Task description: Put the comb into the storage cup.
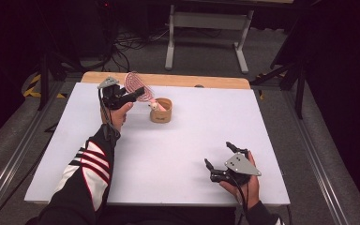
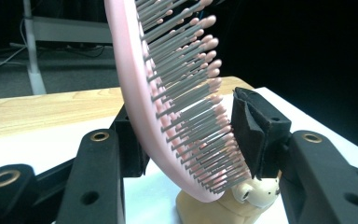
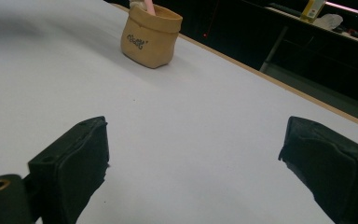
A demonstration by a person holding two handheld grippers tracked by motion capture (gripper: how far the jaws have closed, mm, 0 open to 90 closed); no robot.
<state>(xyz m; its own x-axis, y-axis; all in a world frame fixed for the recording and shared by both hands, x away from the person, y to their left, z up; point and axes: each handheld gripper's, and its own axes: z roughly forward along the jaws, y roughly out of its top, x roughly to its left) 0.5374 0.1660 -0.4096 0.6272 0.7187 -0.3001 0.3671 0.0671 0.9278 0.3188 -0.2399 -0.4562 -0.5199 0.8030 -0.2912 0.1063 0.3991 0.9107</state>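
Observation:
A pink hairbrush [image 1: 133,84] with grey bristles stands with its handle down in a small tan cup [image 1: 161,111] at the far middle of the white table. My left gripper [image 1: 140,91] reaches in from the left, and the brush head [image 2: 168,93] sits between its jaws. The right pad [image 2: 256,135] is at the bristle tips and the left jaw is behind the brush's back; I see no squeeze on the bristles. A pale rounded piece [image 2: 256,191] also rests in the cup [image 2: 200,210]. My right gripper [image 1: 218,153] rests open near the table's front right, nothing between its pads [image 3: 193,140].
The white tabletop [image 1: 183,154] ends at a wooden strip [image 1: 206,80] along the far side. Beyond it stands a grey desk frame [image 1: 206,21] on a dark floor with cables. The tan cup [image 3: 150,35] lies well ahead of the right gripper.

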